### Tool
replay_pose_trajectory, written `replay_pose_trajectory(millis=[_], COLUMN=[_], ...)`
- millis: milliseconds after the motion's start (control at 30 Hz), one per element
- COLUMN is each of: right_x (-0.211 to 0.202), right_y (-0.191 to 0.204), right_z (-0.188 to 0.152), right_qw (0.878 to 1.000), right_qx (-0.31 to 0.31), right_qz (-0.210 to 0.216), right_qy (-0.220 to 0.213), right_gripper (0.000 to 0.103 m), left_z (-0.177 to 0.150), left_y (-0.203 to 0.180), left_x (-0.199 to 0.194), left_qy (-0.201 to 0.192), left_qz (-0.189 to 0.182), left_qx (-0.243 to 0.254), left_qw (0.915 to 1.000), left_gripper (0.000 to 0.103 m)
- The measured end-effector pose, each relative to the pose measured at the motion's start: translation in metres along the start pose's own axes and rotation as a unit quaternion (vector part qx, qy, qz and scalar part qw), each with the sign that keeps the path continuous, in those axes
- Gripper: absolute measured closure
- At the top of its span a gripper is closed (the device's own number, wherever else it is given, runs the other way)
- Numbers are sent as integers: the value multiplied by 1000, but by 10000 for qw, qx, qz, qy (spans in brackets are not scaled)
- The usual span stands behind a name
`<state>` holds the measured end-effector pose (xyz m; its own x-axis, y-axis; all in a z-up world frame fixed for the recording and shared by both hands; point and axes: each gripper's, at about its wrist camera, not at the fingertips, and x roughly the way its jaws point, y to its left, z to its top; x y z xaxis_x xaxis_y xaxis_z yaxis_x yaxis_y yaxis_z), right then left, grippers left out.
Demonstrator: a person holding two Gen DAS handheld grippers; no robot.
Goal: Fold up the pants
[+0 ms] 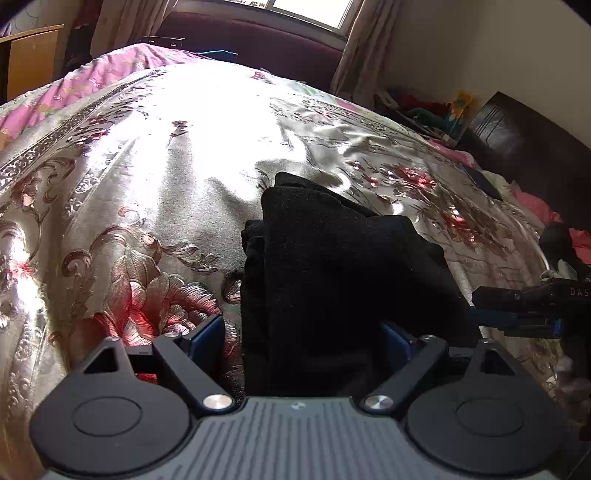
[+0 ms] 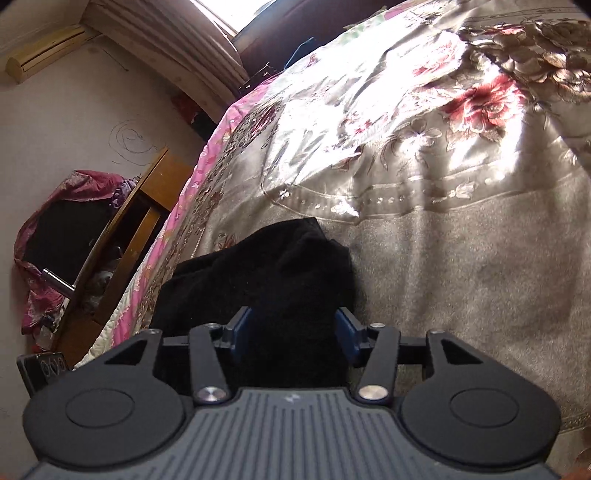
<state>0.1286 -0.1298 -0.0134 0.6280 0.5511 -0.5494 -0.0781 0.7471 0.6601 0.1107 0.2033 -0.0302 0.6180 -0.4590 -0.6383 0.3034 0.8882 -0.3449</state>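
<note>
The black pants lie bunched and folded on a shiny floral bedspread. My left gripper has its blue-padded fingers spread wide, with the near end of the pants lying between them. In the right wrist view the pants sit near the bed's left edge, and my right gripper has its fingers on both sides of the cloth, jaws apart. The right gripper also shows in the left wrist view at the right, beside the pants.
The bedspread fills most of both views. A dark headboard and clutter stand at the right. A wooden cabinet and a covered TV stand left of the bed. A window is behind.
</note>
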Motion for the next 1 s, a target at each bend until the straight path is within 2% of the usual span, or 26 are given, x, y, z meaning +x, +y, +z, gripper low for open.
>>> replay_pose_trajectory(millis=[33, 67, 133, 233, 267, 367, 467, 633, 767, 833, 933, 1000], right_x=[6, 13, 24, 36, 39, 42, 34, 37, 45, 42, 16, -10], right_y=[0, 0, 0, -5, -8, -21, -26, -30, -15, -8, 1, 15], right_z=[-5, -7, -4, 12, 18, 37, 50, 54, 47, 46, 37, 22], right_qw=[10000, 10000, 9998, 9997, 9997, 9991, 9986, 9983, 9976, 9964, 9921, 9853], right_qx=[48, 26, 20, 86, 129, 343, 230, 153, -100, -237, -378, -747], right_qz=[42, -33, -158, -228, -228, -236, -421, -525, -648, -771, -1036, -1257], right_qy=[25, -8, 72, 57, 33, -101, -236, -203, -207, -273, -593, -888], right_gripper=[41, 39, 45, 65, 68, 73, 74, 74, 71, 70, 69, 69], left_z=[0, 0, 3, 12, 16, 28, 35, 44, 40, 38, 34, 30], left_y=[-4, -6, -9, -13, -15, -22, -35, -33, -33, -35, -39, -47], left_x=[1, 2, 4, 19, 25, 40, 51, 54, 35, 20, 4, -3], left_qy=[-18, -28, -51, -137, -176, -230, -257, -179, -163, -204, -170, -199], left_qz=[38, 57, 17, 35, 14, -104, -132, -55, 328, 634, 1095, 1298], left_qx=[75, 116, 144, 119, 104, 28, 222, 441, 623, 671, 714, 674], left_qw=[10000, 9999, 9999, 9998, 9998, 9997, 9993, 9989, 9974, 9955, 9913, 9890], left_gripper=[2, 2, 7, 8, 8, 9, 9, 8, 8, 7, 6, 6])
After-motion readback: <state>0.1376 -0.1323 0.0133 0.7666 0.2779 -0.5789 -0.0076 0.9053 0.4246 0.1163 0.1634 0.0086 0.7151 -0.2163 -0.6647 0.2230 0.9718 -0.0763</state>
